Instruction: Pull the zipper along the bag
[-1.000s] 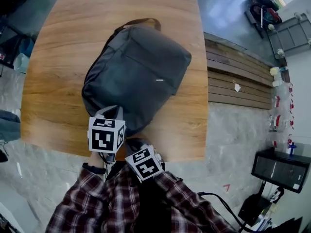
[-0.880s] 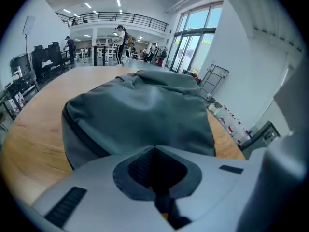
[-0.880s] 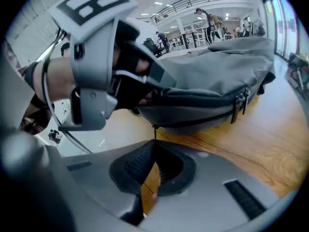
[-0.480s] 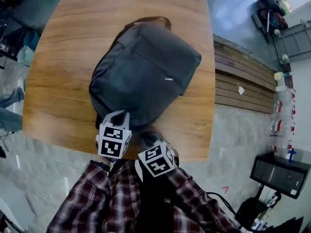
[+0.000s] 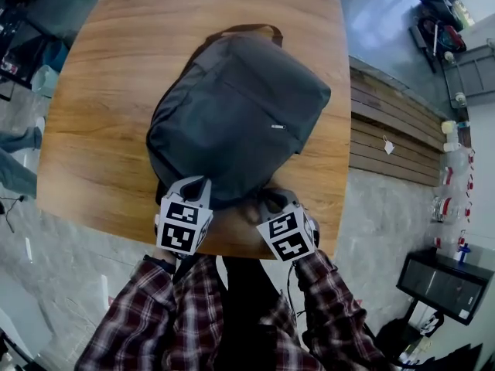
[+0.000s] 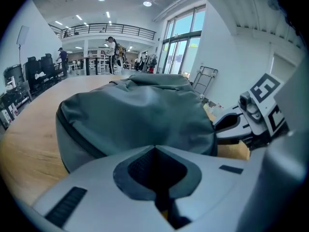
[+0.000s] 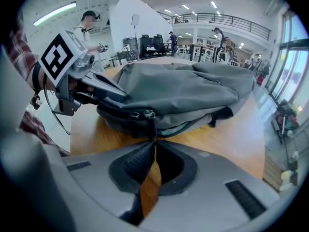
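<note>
A dark grey backpack (image 5: 240,107) lies flat on the wooden table (image 5: 93,122), its handle (image 5: 246,29) at the far end. My left gripper (image 5: 195,185) is at the bag's near left edge, jaws shut on the fabric; the bag (image 6: 135,112) fills its view just past the tips (image 6: 154,149). My right gripper (image 5: 271,201) is at the near right edge. Its jaws (image 7: 154,140) are shut on the black zipper pull (image 7: 148,125), which hangs from two sliders on the bag (image 7: 193,83). Teal lining shows in a gap right of the sliders. The left gripper (image 7: 104,93) rests against the bag's side.
A slatted wooden bench (image 5: 387,134) runs beside the table's right edge. A black box (image 5: 445,273) stands on the floor at lower right. The table's near edge lies just below both grippers. People and desks appear far behind the bag in both gripper views.
My right gripper has moved from in front of my body out to the right along the bag's near edge. The left gripper has kept its place on the bag.
</note>
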